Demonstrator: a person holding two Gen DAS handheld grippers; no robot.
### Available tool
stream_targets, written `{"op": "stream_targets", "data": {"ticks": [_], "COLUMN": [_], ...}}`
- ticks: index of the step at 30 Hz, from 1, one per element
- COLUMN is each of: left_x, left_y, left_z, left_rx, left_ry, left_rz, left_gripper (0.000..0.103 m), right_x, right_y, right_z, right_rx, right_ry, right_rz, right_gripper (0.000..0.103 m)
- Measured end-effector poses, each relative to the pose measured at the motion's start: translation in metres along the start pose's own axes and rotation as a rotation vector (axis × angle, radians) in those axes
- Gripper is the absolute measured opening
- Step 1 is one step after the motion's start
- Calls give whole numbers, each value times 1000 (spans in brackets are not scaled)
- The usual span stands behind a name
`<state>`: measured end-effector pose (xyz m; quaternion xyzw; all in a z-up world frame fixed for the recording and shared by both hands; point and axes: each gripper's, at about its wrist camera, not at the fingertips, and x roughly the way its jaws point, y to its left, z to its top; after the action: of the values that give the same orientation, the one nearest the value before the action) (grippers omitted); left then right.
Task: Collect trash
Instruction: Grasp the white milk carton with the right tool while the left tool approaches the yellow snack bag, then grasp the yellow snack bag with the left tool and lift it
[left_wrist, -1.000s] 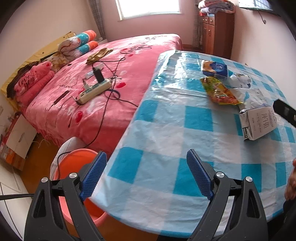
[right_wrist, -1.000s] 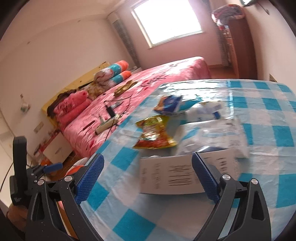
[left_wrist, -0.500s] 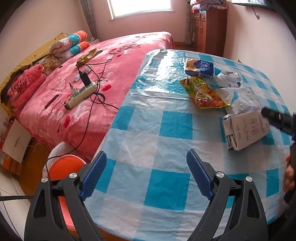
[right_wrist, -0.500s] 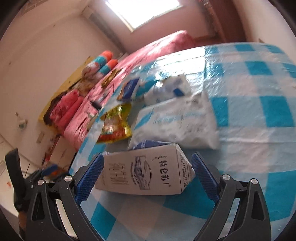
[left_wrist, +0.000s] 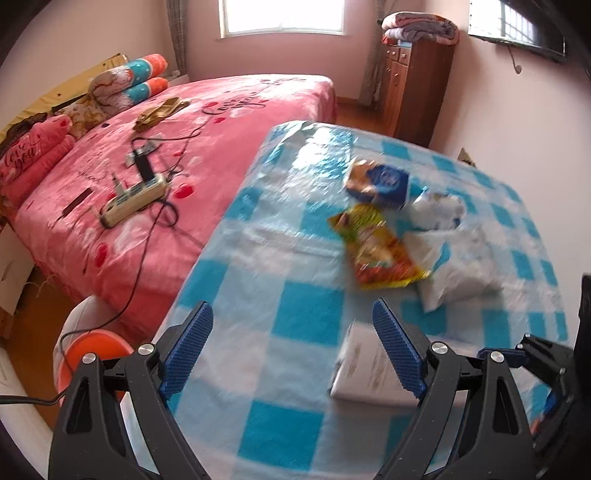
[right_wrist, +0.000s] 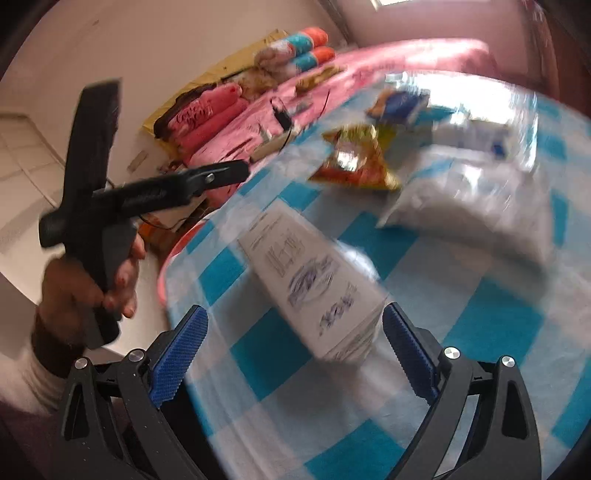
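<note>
White carton lies flat on blue-check tablecloth, its near end between your right gripper pads. Jaws wide, nothing pinched; looks like you're lining up for grab. Snack wrapper and white bag wait at one o'clock. Left gripper hovers wide, empty, over table edge, orange bin at its nine o'clock, likely drop spot.

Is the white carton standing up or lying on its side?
Lying on its side: the white carton rests flat along the checked tablecloth, printed face up.
</note>
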<state>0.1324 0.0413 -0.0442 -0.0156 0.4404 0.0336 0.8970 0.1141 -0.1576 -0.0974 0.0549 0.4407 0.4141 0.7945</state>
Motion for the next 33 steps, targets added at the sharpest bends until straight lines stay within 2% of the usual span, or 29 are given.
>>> {"op": "stream_targets", "data": {"ticks": [5,10,20,29,33], "left_x": [19,44,90,124,127], "left_y": [-15,-32,-60,-60,-60], "left_z": [26,44,64,60,59], "left_rx": [-20,-31,6,11,21], "left_ry": [46,113,200,268,263], "left_rz": [-79,-122,-74,-26,-22], "left_gripper": [89,89,89,89,79], "right_x": [2,22,48,52,54], "right_y": [-1,6,9,6,5], "right_z": [5,14,17,18,19], "right_rx": [-35,-106,-140,-125,-127], "right_ry": [-47,-26,3,-15,-19], "right_rz": [-74,-69,-119,-124,-130], "right_gripper": [95,95,95,95,95]}}
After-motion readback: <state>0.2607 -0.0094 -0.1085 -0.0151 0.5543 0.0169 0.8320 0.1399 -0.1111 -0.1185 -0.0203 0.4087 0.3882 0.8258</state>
